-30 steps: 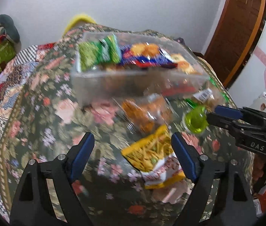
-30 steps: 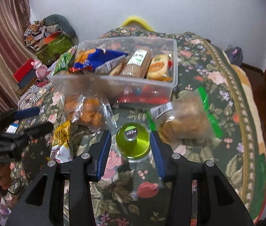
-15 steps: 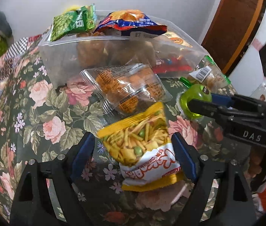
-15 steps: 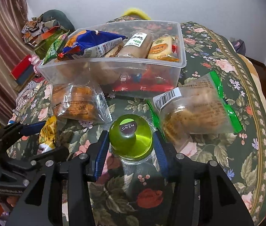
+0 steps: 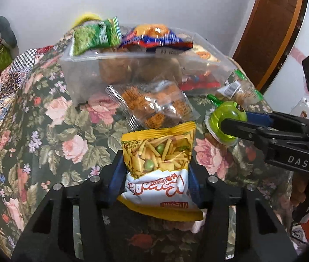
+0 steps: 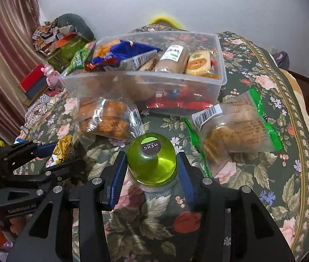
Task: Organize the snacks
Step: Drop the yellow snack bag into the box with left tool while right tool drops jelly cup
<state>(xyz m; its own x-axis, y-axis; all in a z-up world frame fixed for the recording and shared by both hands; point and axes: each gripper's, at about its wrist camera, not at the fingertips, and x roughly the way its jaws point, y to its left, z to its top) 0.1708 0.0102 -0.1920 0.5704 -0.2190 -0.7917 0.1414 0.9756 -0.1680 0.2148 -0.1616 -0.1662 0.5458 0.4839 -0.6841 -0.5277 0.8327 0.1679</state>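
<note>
My left gripper (image 5: pixel 155 170) is shut on a yellow and white snack bag (image 5: pixel 157 163), which also shows in the right wrist view (image 6: pixel 61 150). My right gripper (image 6: pixel 151 170) is shut on a green jelly cup (image 6: pixel 151 161), which also shows in the left wrist view (image 5: pixel 226 122). A clear plastic bin (image 6: pixel 219 83) behind them holds several snack packets. A clear packet of orange snacks (image 6: pixel 106 118) and a green-edged bag of cookies (image 6: pixel 235 128) lie on the floral cloth in front of the bin.
The floral cloth (image 6: pixel 285 113) covers a table whose edge curves down at the right. A brown door (image 5: pixel 272 32) stands at the right. Cluttered boxes and cloth (image 6: pixel 58 41) sit by the curtain at the left.
My left gripper has moved forward and closed on the yellow snack bag. My right gripper has closed on the green jelly cup.
</note>
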